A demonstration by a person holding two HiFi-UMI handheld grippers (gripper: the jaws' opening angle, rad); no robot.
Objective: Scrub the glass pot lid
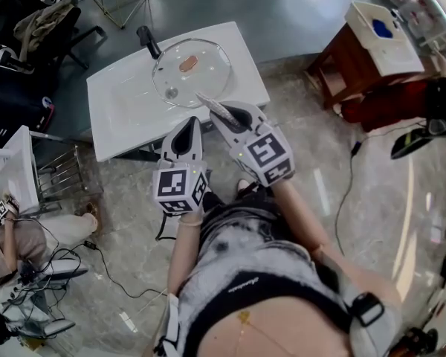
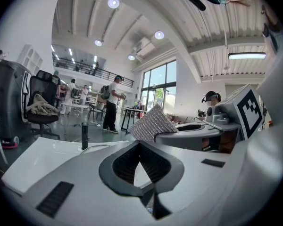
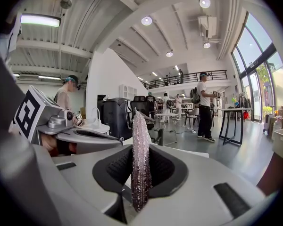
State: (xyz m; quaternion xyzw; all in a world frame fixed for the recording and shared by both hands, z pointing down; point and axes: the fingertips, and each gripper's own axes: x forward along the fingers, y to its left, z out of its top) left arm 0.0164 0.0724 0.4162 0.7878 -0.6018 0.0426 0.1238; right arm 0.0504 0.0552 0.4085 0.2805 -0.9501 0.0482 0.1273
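The round glass pot lid (image 1: 192,71) lies flat on a white table (image 1: 126,117), its black handle (image 1: 149,42) pointing to the far left. A brownish smear (image 1: 189,64) marks the glass. Both grippers hover side by side over the table's near edge, short of the lid. My left gripper (image 1: 192,122) (image 2: 139,146) is shut, with nothing between its jaws. My right gripper (image 1: 221,111) (image 3: 140,160) is shut on a silvery scouring cloth (image 3: 140,145) (image 1: 210,104), which stands up from its jaws. In the left gripper view the cloth (image 2: 151,124) shows beside the right gripper.
A brown wooden stand (image 1: 357,65) carrying a white box (image 1: 383,36) stands at the right. A wire rack (image 1: 59,173) and a seated person (image 1: 15,244) are at the left, with cables (image 1: 111,277) on the floor. An office chair (image 1: 44,21) sits beyond the table.
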